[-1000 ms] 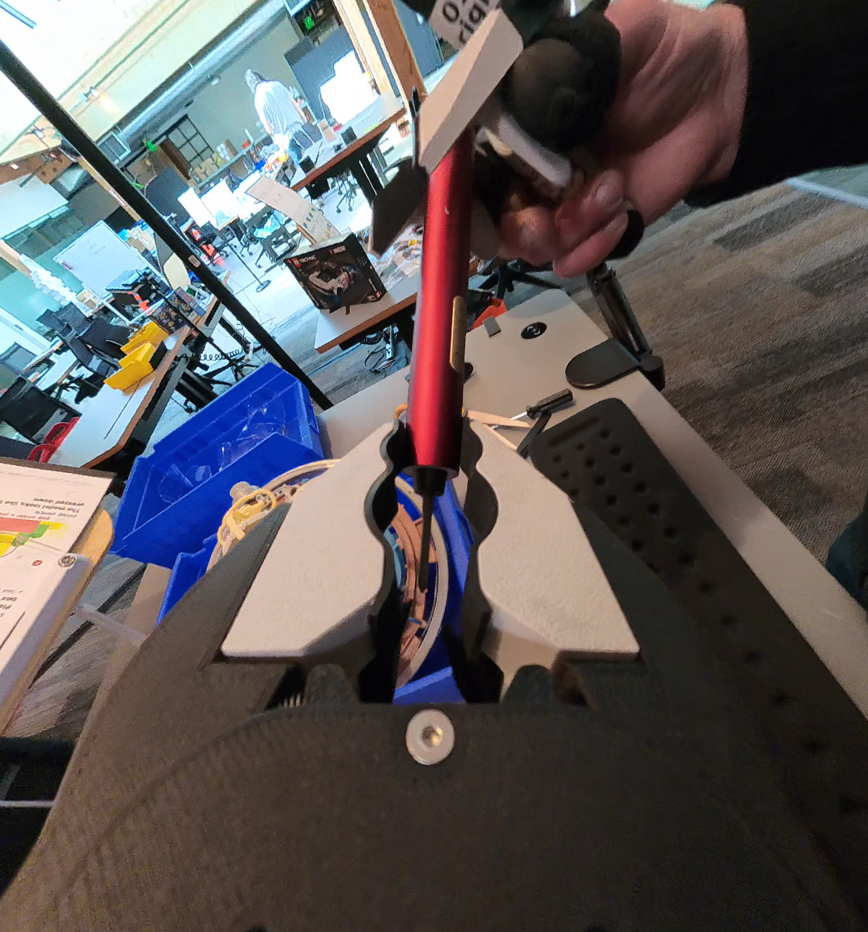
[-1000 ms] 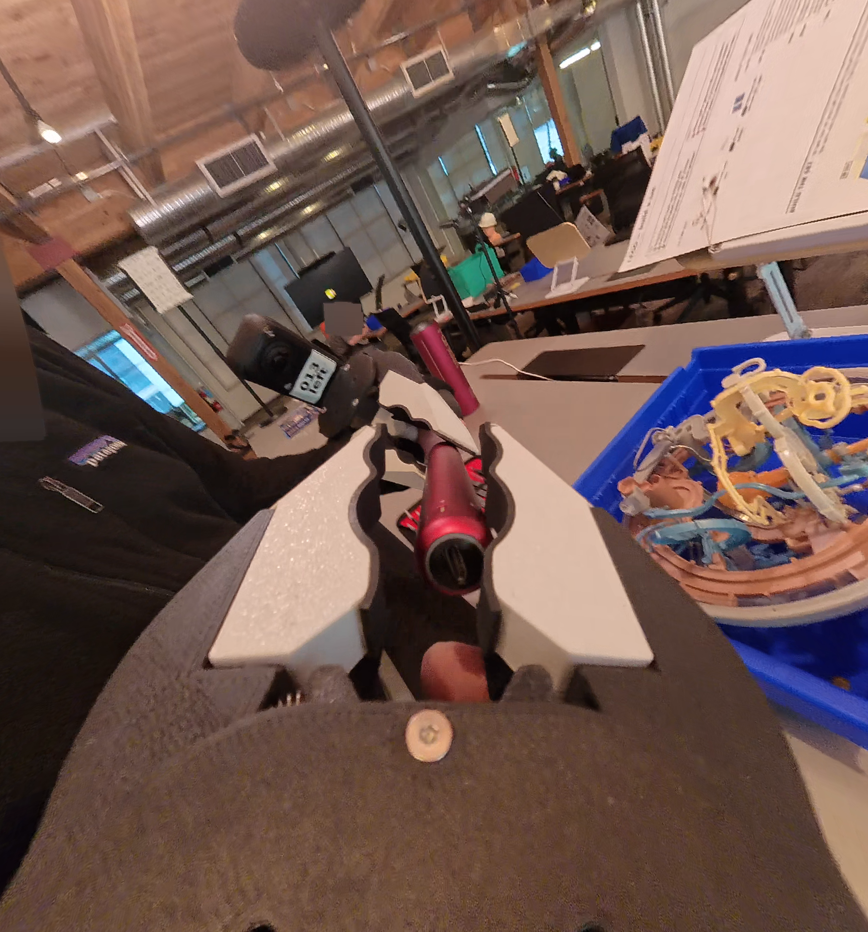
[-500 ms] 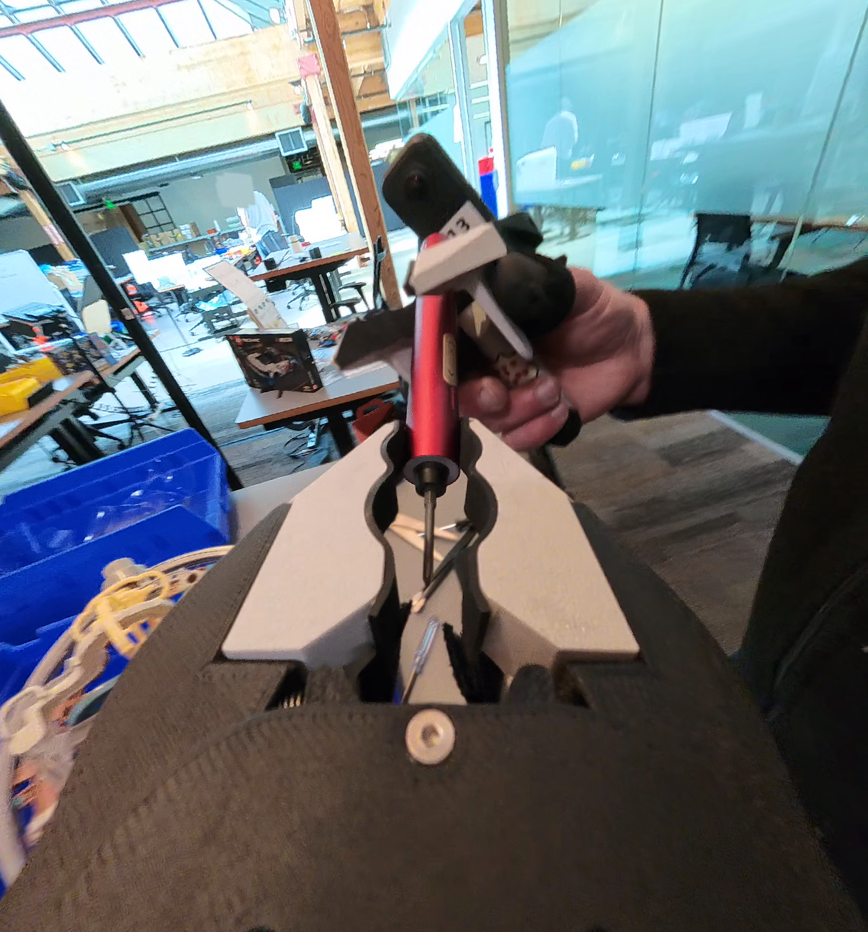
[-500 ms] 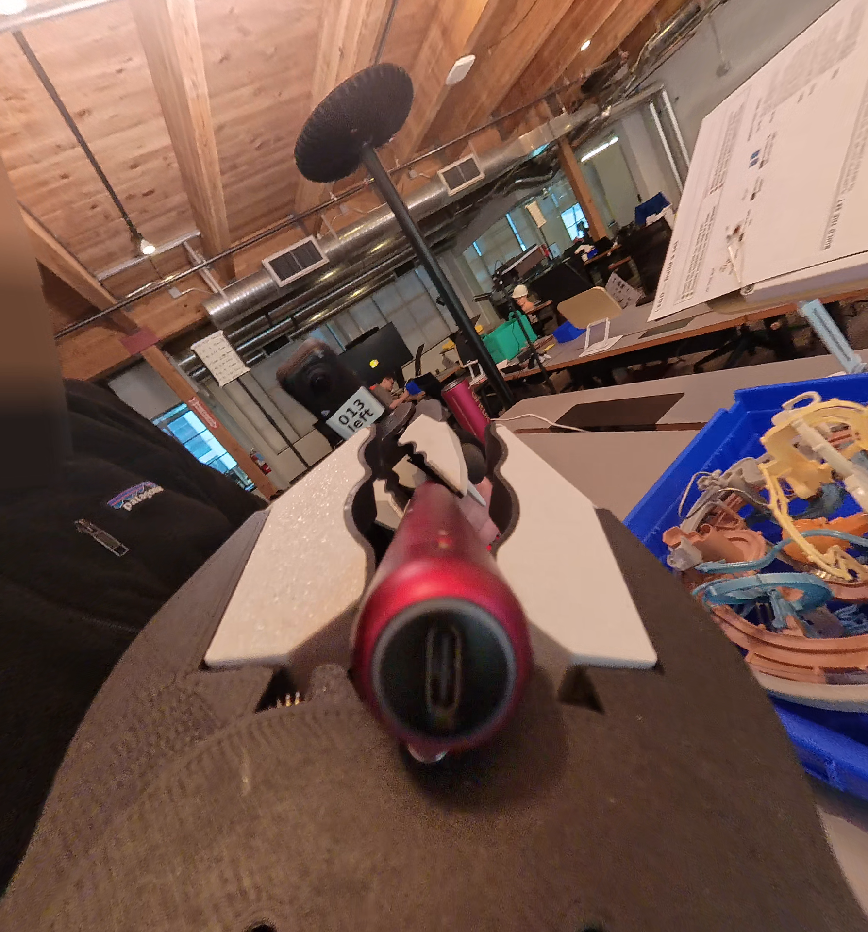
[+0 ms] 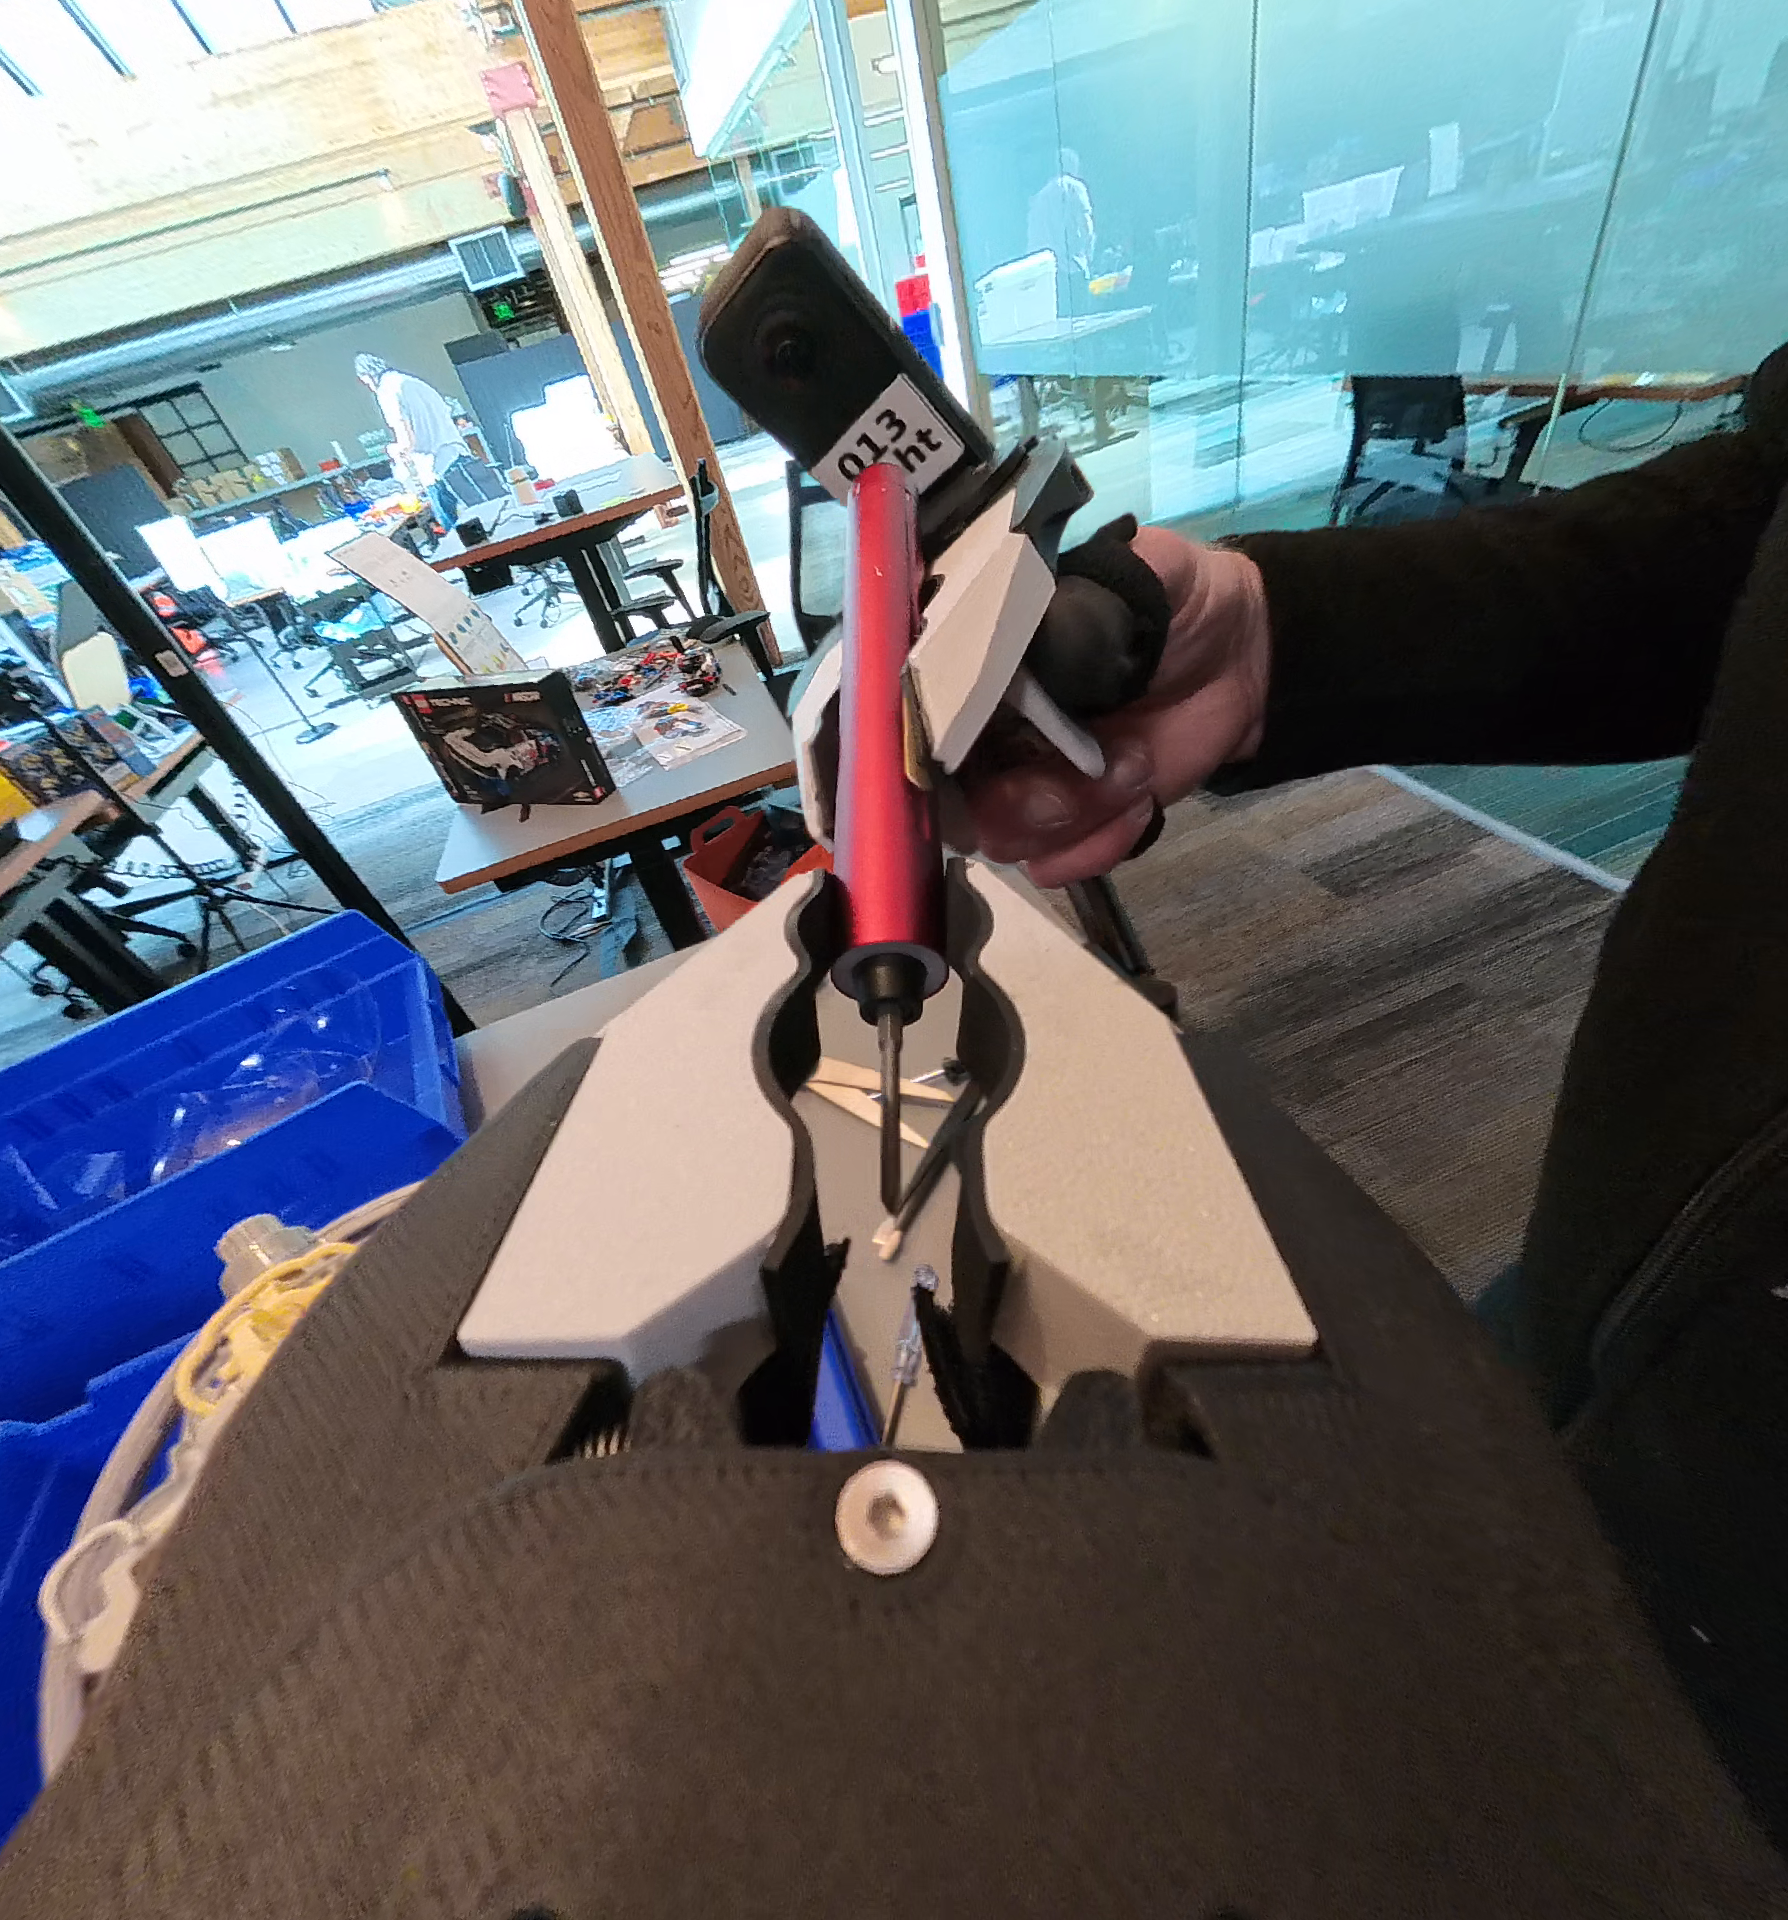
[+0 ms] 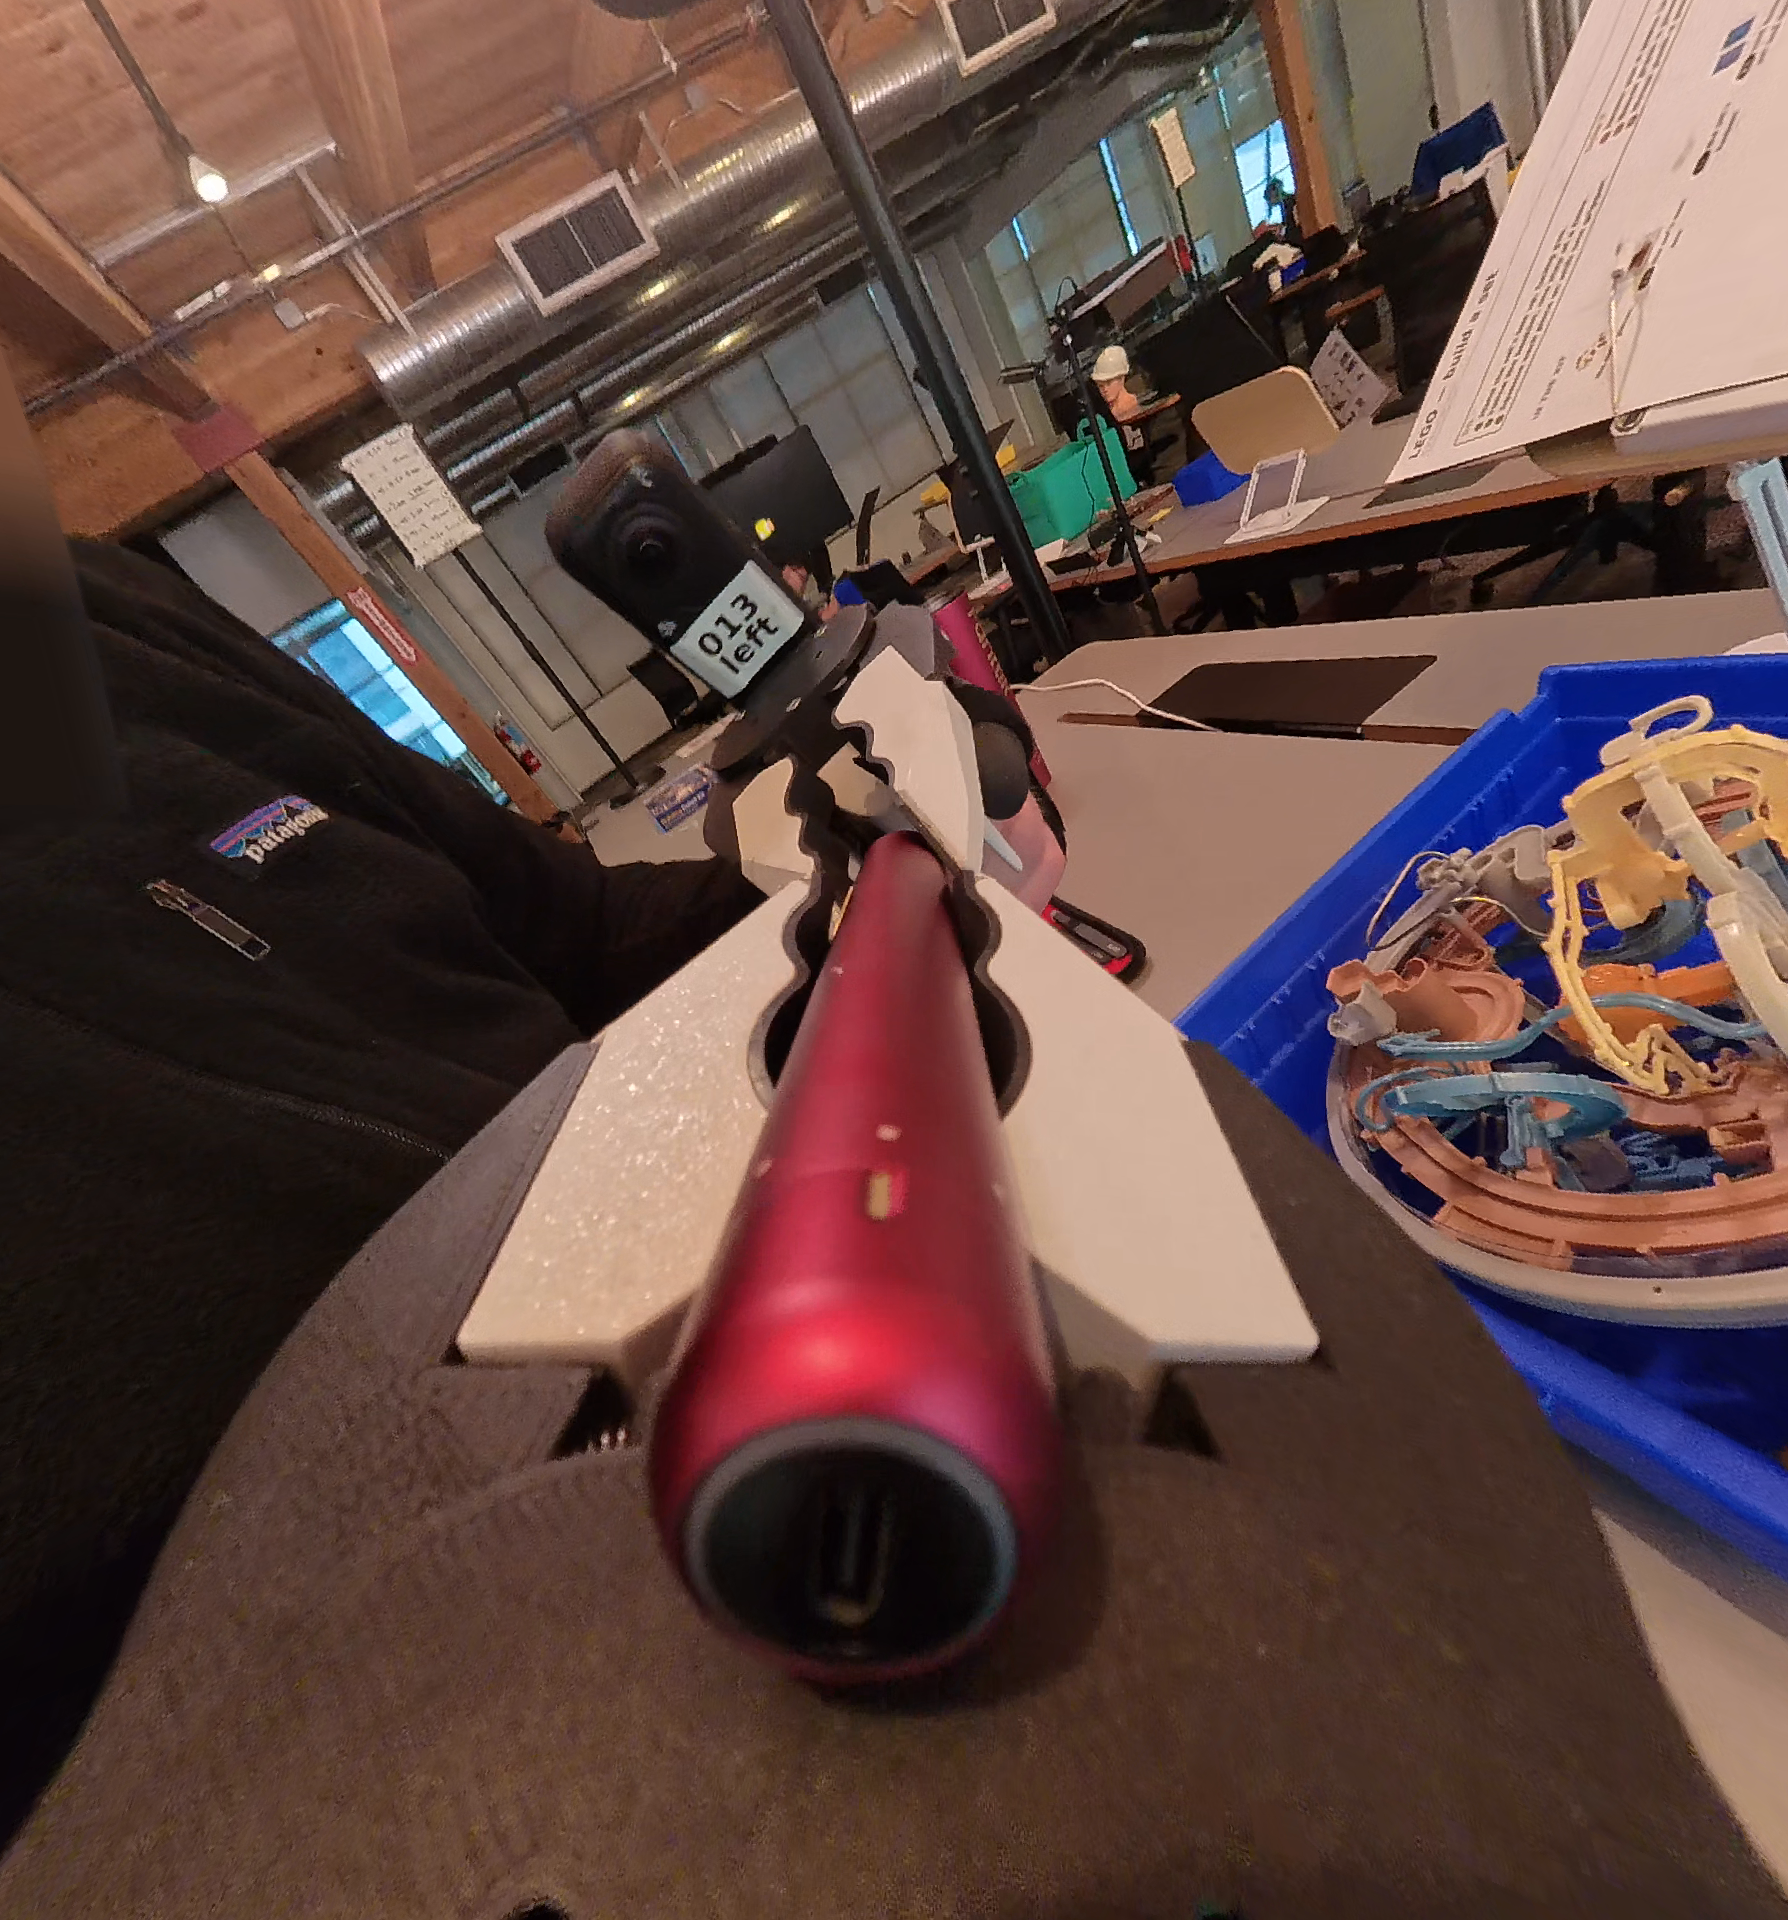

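Both grippers pinch one red screwdriver [image 5: 885, 748]: the left gripper [image 5: 888, 940] clamps its tip end, the right gripper [image 6: 890, 914] its barrel. The bit [image 5: 888, 1122] hangs free above the grey table [image 6: 1233, 790]. A blue bin [image 6: 1389, 997] sits just beside them.

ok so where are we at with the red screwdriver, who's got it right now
Done: the red screwdriver is up in the air. In hand: the right gripper is shut on its barrel, and the left gripper looks clamped on its bit end, so both hold it. Left: the maze ball sits untouched in the blue bin.
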Tool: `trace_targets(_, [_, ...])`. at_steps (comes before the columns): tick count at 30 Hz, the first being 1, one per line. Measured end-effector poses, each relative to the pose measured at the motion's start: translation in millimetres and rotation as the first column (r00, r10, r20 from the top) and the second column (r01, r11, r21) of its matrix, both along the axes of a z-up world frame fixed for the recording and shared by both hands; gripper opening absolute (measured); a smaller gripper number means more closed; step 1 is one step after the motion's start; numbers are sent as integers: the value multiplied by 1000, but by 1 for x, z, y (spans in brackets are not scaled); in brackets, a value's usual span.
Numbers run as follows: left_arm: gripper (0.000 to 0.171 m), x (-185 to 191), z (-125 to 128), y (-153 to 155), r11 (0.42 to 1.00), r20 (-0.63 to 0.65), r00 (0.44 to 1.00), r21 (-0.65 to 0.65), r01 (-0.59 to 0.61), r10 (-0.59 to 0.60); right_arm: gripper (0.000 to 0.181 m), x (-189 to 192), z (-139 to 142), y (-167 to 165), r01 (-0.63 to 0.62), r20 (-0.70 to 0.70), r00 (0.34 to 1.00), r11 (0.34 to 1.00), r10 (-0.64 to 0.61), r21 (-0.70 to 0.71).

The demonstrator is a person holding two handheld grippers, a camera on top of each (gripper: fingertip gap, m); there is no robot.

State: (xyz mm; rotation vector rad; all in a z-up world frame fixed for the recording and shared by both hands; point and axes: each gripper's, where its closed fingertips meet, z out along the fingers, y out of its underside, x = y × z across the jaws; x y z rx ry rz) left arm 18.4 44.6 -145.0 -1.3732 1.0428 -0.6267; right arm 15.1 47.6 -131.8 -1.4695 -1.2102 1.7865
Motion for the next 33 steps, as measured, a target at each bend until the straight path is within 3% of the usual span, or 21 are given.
trace_targets(5, [19, 2, 2, 7, 993, -49, 996, 101, -67, 73, 21, 0, 4, 7, 40, -57, 997, 999, -42, -36])
trace_targets(8, [19, 5, 2, 8, 994, -43, 997, 96, -57, 62, 29, 0, 6, 4, 25, -67, 997, 1000, -26, -9])
trace_targets(18, [19, 4, 5, 16, 993, -57, 997, 109, -41, 48, 21, 8, 1, 14, 12, 23, 1000, 994, -14, 106])
trace_targets(33, [20, 7, 3, 19, 989, -123, 991, 144, -25, 43, 21, 11, -1, 18, 33, -39, 999, 999, -32, 43])
